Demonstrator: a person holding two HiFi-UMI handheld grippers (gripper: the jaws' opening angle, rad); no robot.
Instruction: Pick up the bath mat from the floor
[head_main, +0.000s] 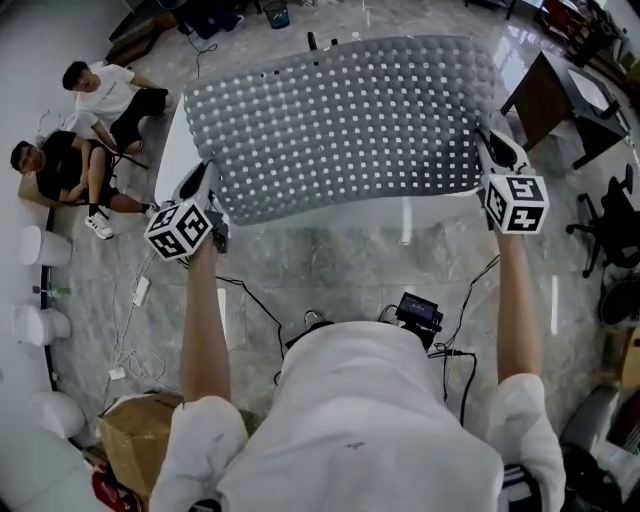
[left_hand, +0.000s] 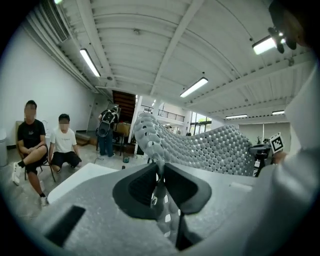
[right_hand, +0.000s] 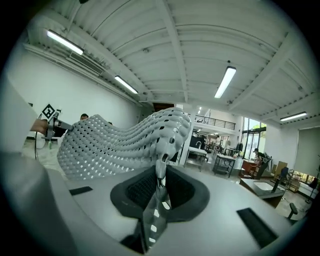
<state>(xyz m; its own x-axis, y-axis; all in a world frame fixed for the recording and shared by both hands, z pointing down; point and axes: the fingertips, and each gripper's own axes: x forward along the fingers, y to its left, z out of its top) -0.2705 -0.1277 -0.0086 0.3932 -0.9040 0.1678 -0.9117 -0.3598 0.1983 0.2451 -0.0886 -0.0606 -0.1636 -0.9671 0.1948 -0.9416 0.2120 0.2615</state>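
1. Bath mat (head_main: 340, 125): grey, perforated with rows of holes. It is clear of the floor (head_main: 330, 270), held up in the air and spread wide between the two grippers. The sheet waves and sags along its span.
2. Left gripper (head_main: 203, 188): jaws narrow, clamped on the mat's near left corner. The left gripper view shows the mat edge pinched between the dark pads (left_hand: 140, 187), with a strip of mat hanging below them.
3. Right gripper (head_main: 497, 152): jaws narrow, clamped on the mat's near right corner. The right gripper view shows the same pinch.
4. Both arms reach forward, marker cubes up.
5. A white table (head_main: 400, 215) lies under the mat, its near edge showing past the mat's near edge.
6. Two seated persons (head_main: 100, 100) are at the head view's left. A cardboard box (head_main: 140, 430) stands at lower left.
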